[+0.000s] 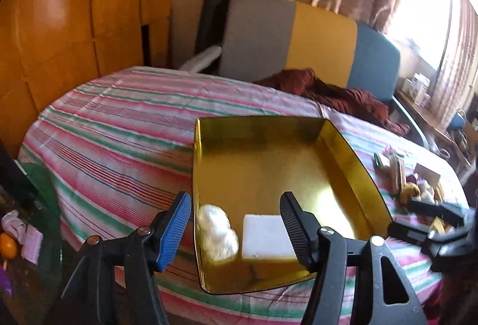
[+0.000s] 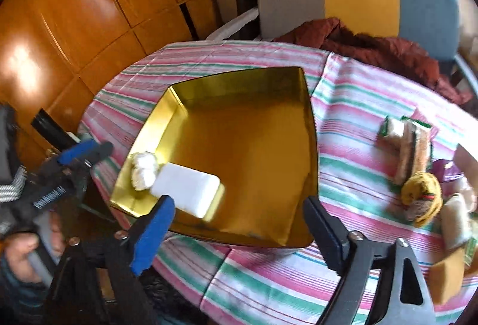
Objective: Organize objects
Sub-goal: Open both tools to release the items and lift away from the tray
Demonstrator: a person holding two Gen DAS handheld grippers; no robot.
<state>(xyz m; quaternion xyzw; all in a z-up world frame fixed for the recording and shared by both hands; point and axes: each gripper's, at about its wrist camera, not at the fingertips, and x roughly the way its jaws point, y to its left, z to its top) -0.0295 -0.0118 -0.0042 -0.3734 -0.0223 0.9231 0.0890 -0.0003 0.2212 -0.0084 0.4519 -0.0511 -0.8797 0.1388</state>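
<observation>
My left wrist camera looks steeply down, close over the gold tray [image 1: 269, 163] from its near edge; my right, higher, shares the tray [image 2: 245, 146] and striped tablecloth [image 2: 352, 104].

White sponge [image 2: 186, 190] and fluffy ball [image 2: 144, 170] lie in gold tray [image 2: 307, 128].

Both claws [image 1: 236, 223] [image 2: 239, 223] agape, empty
</observation>
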